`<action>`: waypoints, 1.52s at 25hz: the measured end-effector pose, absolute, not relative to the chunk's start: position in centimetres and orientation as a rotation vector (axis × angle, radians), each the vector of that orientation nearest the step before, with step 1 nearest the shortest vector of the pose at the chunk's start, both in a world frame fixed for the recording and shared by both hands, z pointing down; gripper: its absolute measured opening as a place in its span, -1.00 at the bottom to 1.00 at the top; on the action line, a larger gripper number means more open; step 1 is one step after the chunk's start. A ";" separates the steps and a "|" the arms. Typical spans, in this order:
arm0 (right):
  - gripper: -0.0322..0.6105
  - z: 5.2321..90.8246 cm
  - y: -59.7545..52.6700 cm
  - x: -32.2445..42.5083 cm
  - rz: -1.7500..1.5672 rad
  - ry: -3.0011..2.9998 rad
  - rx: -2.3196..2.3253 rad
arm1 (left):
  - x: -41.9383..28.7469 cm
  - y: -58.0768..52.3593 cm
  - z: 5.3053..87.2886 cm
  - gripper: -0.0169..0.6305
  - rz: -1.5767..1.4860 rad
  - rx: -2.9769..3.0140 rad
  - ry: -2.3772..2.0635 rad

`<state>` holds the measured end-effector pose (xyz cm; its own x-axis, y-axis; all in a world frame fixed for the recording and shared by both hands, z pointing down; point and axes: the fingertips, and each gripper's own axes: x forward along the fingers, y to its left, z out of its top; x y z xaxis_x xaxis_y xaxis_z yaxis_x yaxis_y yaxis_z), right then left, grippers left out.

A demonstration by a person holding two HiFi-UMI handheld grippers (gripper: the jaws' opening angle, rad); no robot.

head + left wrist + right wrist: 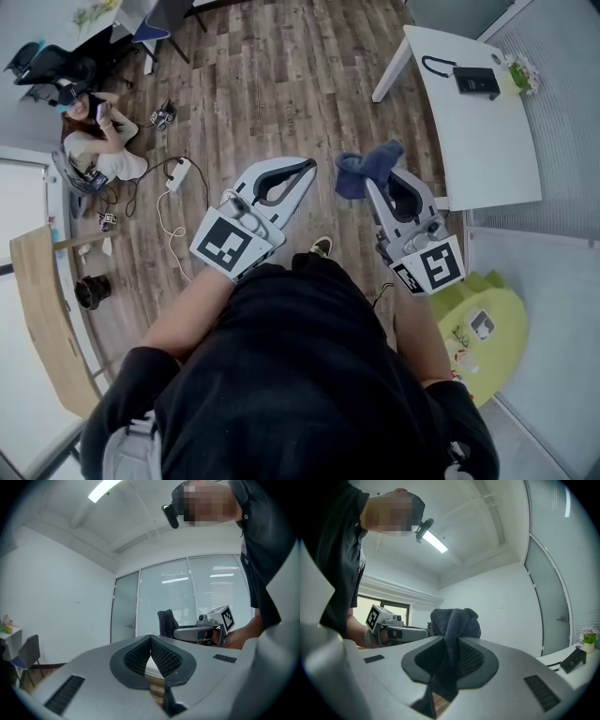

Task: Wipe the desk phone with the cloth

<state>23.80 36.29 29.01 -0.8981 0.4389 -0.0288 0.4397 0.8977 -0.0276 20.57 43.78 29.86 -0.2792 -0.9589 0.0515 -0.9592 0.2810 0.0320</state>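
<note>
The black desk phone (476, 81) lies on a white table (478, 141) at the head view's upper right, far ahead of both grippers. It also shows small at the right gripper view's right edge (574, 660). My right gripper (375, 181) is shut on a dark blue cloth (367, 167), which bunches above the jaw tips (455, 619) and hangs down between them. My left gripper (308, 168) is held beside it at waist height, jaws closed tip to tip (151, 638) with nothing in them. Both hover over the wooden floor, away from the table.
A person (97, 139) sits on the floor at the upper left near cables and a power strip (179, 173). A wooden desk edge (45, 319) runs along the left. A small potted plant (521, 73) stands by the phone. A green object (480, 328) lies at the right.
</note>
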 end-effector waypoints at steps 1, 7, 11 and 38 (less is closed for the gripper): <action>-0.60 29.0 35.7 23.5 -0.050 3.038 0.705 | 20.3 43.2 29.8 -0.92 0.008 1.840 -2.472; -0.60 29.1 33.1 22.3 -0.051 3.040 0.724 | 19.3 40.4 29.8 -0.92 0.022 1.829 -2.479; -0.60 29.3 31.8 21.3 -0.055 3.044 0.723 | 18.1 39.0 29.7 -0.92 0.007 1.818 -2.489; -0.60 29.7 31.9 -0.7 -0.045 3.135 0.493 | -5.1 38.4 31.1 -0.92 0.006 2.004 -2.324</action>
